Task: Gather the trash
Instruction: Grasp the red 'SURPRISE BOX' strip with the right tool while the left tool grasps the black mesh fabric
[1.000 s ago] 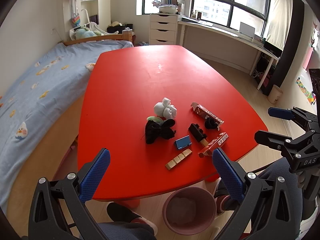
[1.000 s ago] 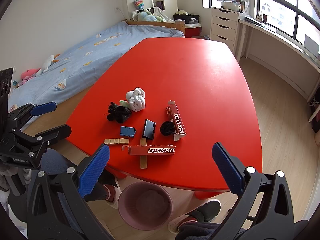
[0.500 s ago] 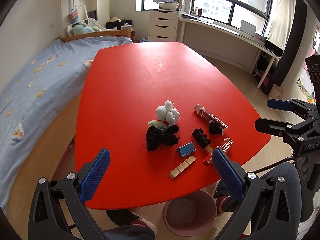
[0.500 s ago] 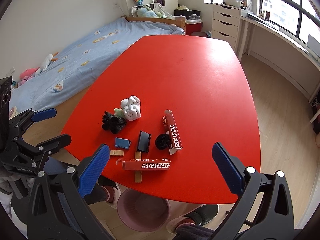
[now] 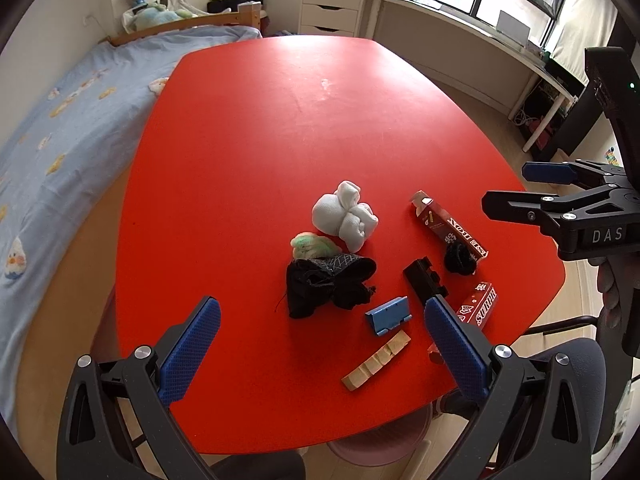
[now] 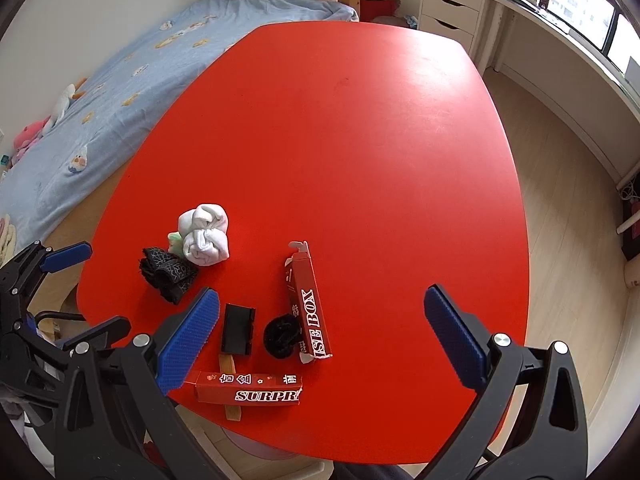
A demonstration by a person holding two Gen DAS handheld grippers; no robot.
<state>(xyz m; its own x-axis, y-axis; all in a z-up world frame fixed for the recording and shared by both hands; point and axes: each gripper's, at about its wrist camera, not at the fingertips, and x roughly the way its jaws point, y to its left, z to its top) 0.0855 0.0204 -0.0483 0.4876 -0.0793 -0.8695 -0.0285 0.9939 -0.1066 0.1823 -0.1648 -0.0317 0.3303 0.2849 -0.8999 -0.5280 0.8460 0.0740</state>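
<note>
- A blue-quilted bed [image 5: 60,128] lay left of my glossy red desk [image 5: 280,128].
- On the desk's near edge I saw crumpled black fabric [image 5: 324,286], a white sock bundle [image 5: 346,216] and two red cardboard boxes [image 6: 310,304].
- My left claw [image 5: 320,344] and right claw [image 6: 320,336] both gaped wide, holding nothing.

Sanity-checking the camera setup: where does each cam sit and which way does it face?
Left wrist: on the open left gripper, looking down across the red table; right gripper shows at right.
Right wrist: on the open right gripper, facing the same table; left gripper shows at left.
Shared: white sock bundle, two red boxes.
</note>
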